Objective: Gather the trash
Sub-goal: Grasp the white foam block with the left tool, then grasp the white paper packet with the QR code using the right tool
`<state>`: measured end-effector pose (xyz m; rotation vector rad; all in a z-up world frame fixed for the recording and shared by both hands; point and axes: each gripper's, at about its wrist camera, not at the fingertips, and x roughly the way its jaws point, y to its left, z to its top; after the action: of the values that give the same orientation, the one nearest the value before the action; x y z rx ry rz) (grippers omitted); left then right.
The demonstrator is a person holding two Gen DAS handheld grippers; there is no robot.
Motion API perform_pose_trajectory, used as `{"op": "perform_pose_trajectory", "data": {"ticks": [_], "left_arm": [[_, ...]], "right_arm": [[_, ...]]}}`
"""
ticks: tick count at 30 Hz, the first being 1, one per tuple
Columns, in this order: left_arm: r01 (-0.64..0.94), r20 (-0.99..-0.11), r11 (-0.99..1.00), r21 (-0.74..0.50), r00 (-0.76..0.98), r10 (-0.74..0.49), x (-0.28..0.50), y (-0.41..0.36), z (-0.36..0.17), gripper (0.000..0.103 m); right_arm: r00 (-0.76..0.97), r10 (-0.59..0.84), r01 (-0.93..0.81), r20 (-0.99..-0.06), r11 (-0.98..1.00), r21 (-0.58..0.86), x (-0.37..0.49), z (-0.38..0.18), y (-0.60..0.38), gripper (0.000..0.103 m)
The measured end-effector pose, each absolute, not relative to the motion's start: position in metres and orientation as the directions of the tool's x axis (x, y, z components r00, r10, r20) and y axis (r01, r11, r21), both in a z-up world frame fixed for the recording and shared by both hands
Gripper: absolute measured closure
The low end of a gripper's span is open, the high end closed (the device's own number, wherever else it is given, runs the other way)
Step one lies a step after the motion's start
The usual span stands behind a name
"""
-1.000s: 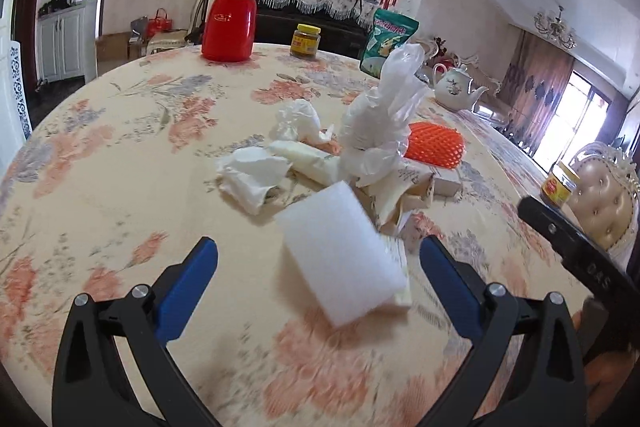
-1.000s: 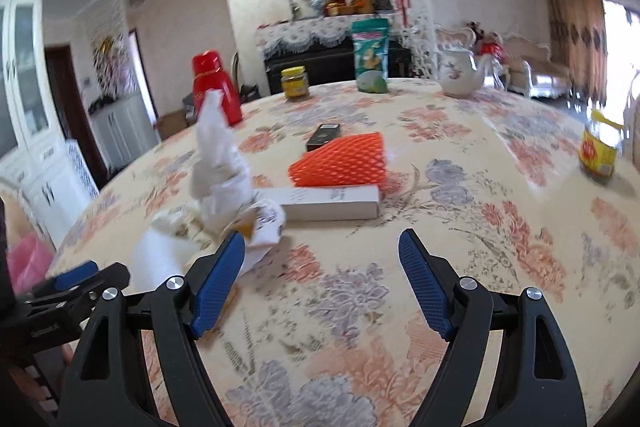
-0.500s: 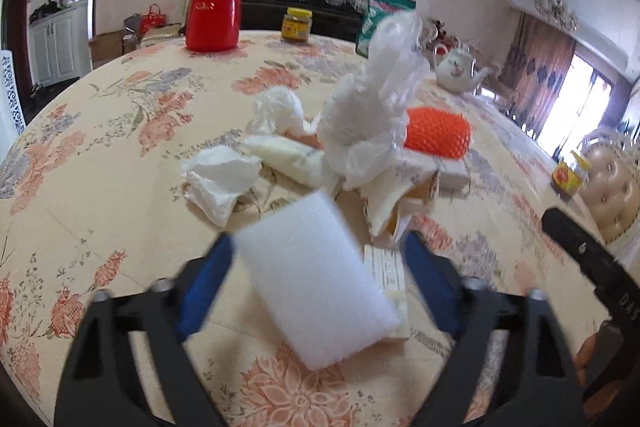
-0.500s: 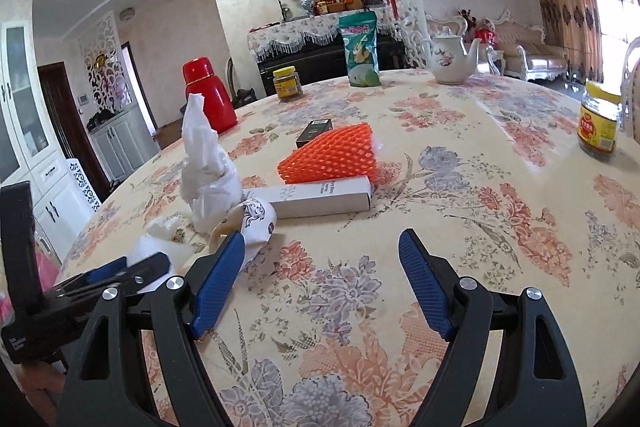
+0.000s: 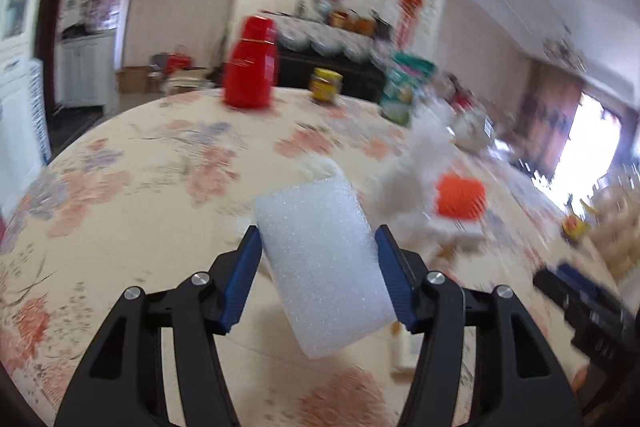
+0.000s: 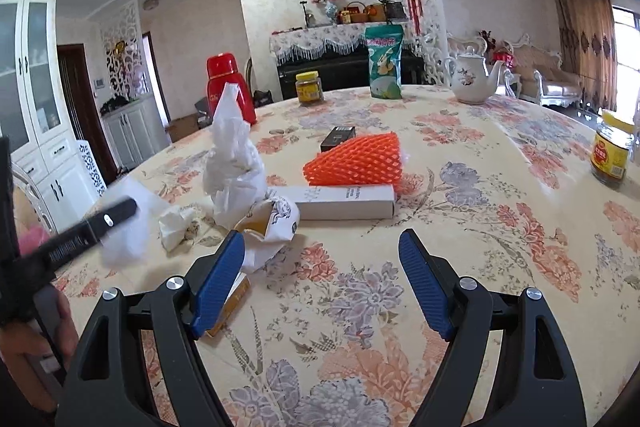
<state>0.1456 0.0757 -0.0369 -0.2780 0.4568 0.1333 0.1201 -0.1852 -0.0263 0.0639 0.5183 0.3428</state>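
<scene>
Two tongs work the counter [image 6: 500, 155]: the left tongs [image 5: 318, 259] are closing on the white foam block [image 5: 324, 263] between their pads, lifting it as trash, while the right tongs [image 6: 320, 271] gape empty nearby.

White foam block [image 5: 326, 267]: matt, grainy. Orange foam net [image 6: 356, 159]: ribbed mesh. Crumpled plastic bag [image 6: 232, 155], thin, translucent. Glossy floral cloth on table [image 6: 500, 227]. Ridged blue plastic pads [image 6: 218, 277], matt black arms.

Trash pile [image 6: 256, 203] blocks left (right tablecloth [image 6: 500, 227] free).
</scene>
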Motion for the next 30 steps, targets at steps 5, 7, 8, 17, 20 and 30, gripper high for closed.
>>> {"op": "perform_pose_trajectory", "data": {"ticks": [5,7,8,17,20,30], "left_arm": [[-0.238,-0.46,0.938,-0.252,0.882,0.101,0.144,0.092,-0.036,0.046],[-0.258,-0.465,0.936,-0.24,0.877,0.122,0.143,0.094,-0.035,0.046],[-0.267,-0.464,0.935,-0.232,0.876,0.135,0.141,0.095,-0.035,0.046],[-0.277,-0.453,0.937,-0.214,0.878,0.156,0.135,0.099,-0.031,0.046],[-0.262,-0.447,0.94,-0.218,0.883,0.143,0.135,0.098,-0.031,0.045],[-0.235,-0.467,0.948,-0.212,0.877,0.113,0.137,0.093,-0.034,0.045]], "right_arm": [[0.736,0.336,-0.354,-0.587,0.931,0.09,0.121,-0.037,-0.145,0.028],[0.708,0.339,-0.382,-0.619,0.922,0.067,0.119,-0.041,-0.127,0.028],[0.688,0.347,-0.395,-0.638,0.916,0.072,0.12,-0.043,-0.117,0.028],[0.577,0.25,-0.395,-0.777,0.919,0.002,0.137,-0.071,-0.064,0.047],[0.58,0.26,-0.381,-0.772,0.924,0.024,0.137,-0.072,-0.069,0.061],[0.565,0.266,-0.375,-0.781,0.926,0.044,0.139,-0.072,-0.076,0.058]]}}
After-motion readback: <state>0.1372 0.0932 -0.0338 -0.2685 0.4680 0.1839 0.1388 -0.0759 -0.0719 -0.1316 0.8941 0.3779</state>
